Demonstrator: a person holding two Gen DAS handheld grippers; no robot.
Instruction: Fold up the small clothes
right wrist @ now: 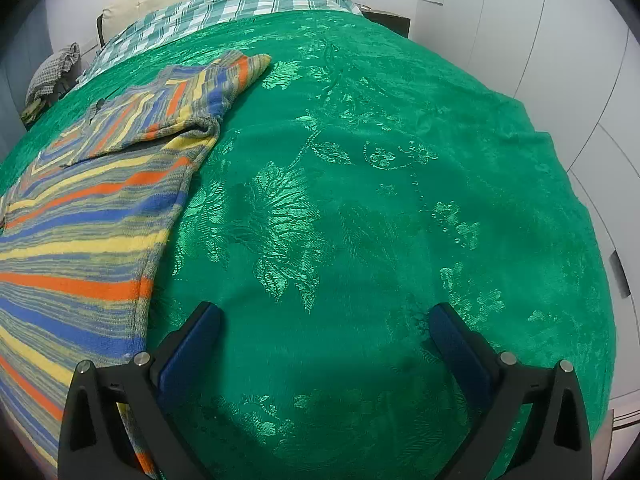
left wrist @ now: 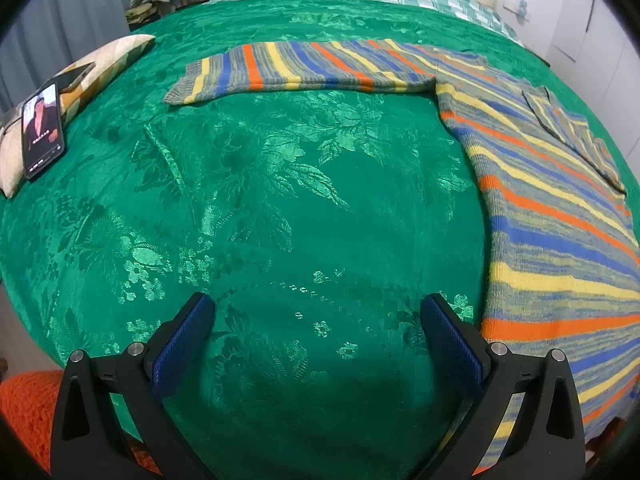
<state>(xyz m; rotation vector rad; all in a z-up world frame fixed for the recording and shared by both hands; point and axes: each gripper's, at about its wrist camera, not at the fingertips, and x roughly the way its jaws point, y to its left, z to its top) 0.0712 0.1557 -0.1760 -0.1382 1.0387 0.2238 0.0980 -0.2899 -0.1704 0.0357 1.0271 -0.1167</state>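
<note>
Left wrist view: the left gripper (left wrist: pixel 318 340) hangs over the green bedspread (left wrist: pixel 260 200), jaws wide apart and holding nothing. The striped sweater (left wrist: pixel 540 200) lies flat to its right, one sleeve stretched out ahead.

Right wrist view: the right gripper (right wrist: pixel 326 344) is also spread and empty above the bedspread (right wrist: pixel 400 200). The sweater (right wrist: pixel 80 240) lies to its left, its edge near the left finger.

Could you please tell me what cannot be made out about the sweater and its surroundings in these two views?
- Sweater hem: cut off by the frame edge in both views.
- One sleeve, right view: folded over the body, hiding the neckline.
- Phone, left view: screen text too small to read.
- Orange item, left view: mostly cropped, unidentifiable.
</note>
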